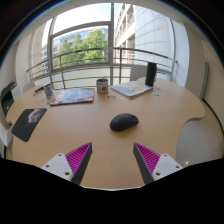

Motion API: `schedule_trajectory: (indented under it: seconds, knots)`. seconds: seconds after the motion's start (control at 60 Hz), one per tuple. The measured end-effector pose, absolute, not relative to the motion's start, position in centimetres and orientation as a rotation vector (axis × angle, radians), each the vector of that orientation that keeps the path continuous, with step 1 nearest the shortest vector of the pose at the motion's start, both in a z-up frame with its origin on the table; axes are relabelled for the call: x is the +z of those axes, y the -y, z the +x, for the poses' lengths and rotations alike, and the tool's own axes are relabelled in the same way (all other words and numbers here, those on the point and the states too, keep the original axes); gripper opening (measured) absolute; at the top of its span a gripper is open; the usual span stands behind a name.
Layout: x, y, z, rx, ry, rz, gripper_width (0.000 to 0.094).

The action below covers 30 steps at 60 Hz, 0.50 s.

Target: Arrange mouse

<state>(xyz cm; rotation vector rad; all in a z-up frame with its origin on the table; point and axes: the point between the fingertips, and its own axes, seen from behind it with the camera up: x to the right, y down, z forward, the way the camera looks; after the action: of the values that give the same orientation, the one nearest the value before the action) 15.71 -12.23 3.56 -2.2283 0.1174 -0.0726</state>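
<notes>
Gripper (112,158) spread wide, 2 pink-padded fingers (78,158) clasping nothing. Black mouse (124,122) lying on the wooden counter (80,125) just ahead, about centred between them, untouched. Farther beyond: a mug (102,86), a magazine (72,96), a dark speaker (151,73).

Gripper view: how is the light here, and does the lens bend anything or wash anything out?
Gripper view: daylight comes from the window behind the table, so the panes are bright and the mouse reads dark with little surface detail. Fisheye distortion bows the table edge and balcony railing. The gripper has its jaws open, short of the mouse.
</notes>
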Motion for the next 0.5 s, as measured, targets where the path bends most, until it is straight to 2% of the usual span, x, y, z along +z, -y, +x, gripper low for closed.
schedule_trajectory:
  seconds: [0.3,0.5]
  knots:
    - [-1.3,1.9,18.8,-0.034,-0.175,-2.27,0.0846]
    - [-1.3,-2.4,19.7,-0.063,-0.164,-2.247,0.0835]
